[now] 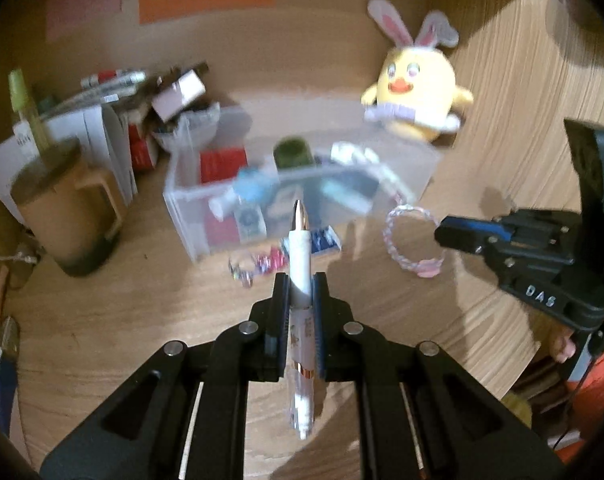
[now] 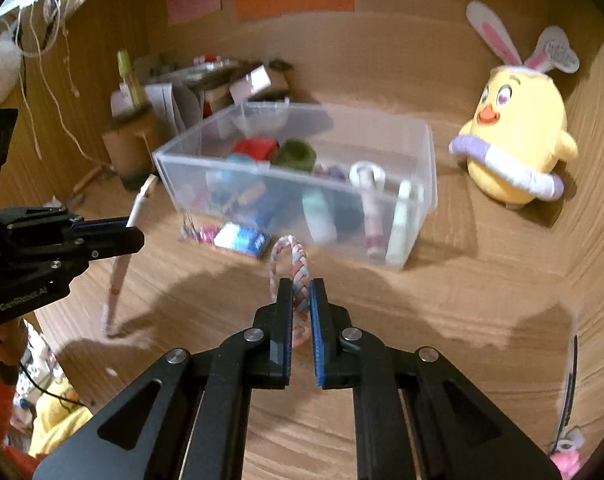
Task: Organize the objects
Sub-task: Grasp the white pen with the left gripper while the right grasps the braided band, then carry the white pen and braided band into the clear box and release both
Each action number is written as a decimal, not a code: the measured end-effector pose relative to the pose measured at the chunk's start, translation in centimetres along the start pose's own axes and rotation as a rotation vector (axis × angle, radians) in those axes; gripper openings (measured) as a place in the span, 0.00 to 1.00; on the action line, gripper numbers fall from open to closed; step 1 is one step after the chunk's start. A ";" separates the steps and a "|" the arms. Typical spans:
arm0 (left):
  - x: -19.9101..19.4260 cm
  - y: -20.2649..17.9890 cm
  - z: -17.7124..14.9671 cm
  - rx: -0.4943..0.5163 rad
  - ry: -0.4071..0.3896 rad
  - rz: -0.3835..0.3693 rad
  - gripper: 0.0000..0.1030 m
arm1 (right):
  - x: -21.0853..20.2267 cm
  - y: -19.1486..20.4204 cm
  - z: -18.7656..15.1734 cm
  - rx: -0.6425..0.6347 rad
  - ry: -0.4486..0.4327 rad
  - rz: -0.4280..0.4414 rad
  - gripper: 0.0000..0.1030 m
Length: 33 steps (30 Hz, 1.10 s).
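A tan mug [image 1: 68,216] with a lid is being seen left of the clear plastic bin [image 2: 294,176], with a heap of cartons and papers [image 1: 114,120] behind it, too blurred to be told apart. The bin's contents are being smeared by motion; a red box [image 2: 256,147], a dark green round thing [image 2: 296,154] and some tubes are barely being made out. A white pen [image 1: 301,264] is being gripped by the closed left hand-held gripper [image 1: 301,292] in front of the bin, above the table [image 1: 142,312], its lower end being partly hidden by the fingers. Right of it, a braided pink and white bracelet [image 2: 292,268] is being pinched by the closed right hand-held gripper [image 2: 301,300], its lower arc being hidden. A yellow chick plush [image 2: 518,140] with rabbit ears is being shown right of the bin.
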State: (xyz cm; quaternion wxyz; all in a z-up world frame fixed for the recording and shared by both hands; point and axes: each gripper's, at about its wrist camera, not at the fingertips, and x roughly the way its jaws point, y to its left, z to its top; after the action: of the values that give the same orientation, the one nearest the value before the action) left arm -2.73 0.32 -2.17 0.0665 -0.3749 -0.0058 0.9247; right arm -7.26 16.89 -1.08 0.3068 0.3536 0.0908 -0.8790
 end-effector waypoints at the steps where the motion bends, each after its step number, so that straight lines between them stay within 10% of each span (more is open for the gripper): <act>1: -0.4 0.0 0.4 -0.001 -0.017 -0.002 0.10 | -0.2 0.0 0.4 0.002 -0.011 0.004 0.07; 33: -3.6 2.9 10.5 -0.062 -0.276 0.112 0.10 | -0.8 -1.7 10.0 0.071 -0.210 0.043 0.07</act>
State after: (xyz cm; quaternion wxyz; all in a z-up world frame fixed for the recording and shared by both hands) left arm -7.82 -2.58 7.68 0.0019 -0.2456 -0.0226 0.9691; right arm -13.48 14.82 6.76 0.3206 0.2719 0.0194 -0.9071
